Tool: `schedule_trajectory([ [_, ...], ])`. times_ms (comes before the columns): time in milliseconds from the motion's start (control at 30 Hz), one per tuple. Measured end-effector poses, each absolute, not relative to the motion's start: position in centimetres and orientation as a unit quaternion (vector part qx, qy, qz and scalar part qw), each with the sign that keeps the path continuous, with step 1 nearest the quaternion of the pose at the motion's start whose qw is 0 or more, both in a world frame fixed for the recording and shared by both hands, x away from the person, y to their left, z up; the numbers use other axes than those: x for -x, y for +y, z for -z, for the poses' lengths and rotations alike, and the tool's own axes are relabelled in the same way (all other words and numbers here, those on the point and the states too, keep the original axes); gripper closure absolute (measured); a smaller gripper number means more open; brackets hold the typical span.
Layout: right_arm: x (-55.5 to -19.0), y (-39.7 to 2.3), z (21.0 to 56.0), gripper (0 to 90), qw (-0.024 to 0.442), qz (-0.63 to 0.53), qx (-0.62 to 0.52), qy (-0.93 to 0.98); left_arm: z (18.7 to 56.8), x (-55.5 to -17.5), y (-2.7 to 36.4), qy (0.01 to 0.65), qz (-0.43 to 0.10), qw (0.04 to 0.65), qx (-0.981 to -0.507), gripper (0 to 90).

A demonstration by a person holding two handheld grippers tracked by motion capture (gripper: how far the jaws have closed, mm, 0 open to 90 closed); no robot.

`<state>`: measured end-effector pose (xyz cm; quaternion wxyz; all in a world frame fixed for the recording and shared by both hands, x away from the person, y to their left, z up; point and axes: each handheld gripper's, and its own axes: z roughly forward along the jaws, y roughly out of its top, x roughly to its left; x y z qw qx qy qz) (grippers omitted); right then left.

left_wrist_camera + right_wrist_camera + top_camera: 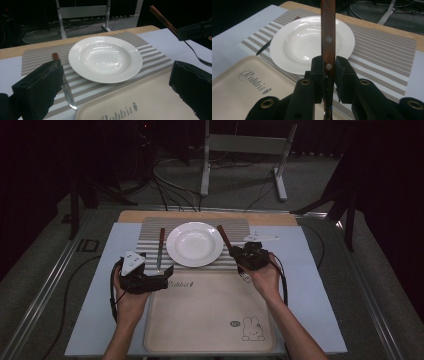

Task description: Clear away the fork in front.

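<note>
A white deep plate [195,243] [105,58] [297,42] sits on a striped placemat [240,227]. Left of the plate lies a knife [160,251] [67,92] with a wooden handle. My left gripper [162,272] [116,75] is open at the tray's far left corner, just right of the knife blade, holding nothing. My right gripper [235,251] [329,66] hovers right of the plate, shut on a wooden-handled fork [222,236] [328,32] [163,20]. The handle points up and away, and the metal end sticks out toward the person's hand.
A cream tray [210,315] [150,100] [234,82] printed with "Rabbit" and a bunny lies on the near side, its far edge against the placemat. A pale sheet [310,285] covers the table. A metal stand [245,150] and cables are on the floor beyond.
</note>
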<state>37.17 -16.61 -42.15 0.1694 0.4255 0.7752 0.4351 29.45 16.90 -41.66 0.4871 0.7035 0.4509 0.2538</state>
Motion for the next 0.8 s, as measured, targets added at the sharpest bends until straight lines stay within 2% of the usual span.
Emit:
schedule_trajectory([
  [333,-35.6,-15.7,42.1,78.3,0.167,-0.452,-0.408,0.775,41.2,-30.6,15.5,0.45,-0.248,0.49,-0.704,0.1],
  [800,-33.7,-13.8,42.8,78.3,0.156,-0.467,-0.386,0.78,41.1,-32.3,12.7,0.447,-0.213,0.508,-0.705,0.1],
])
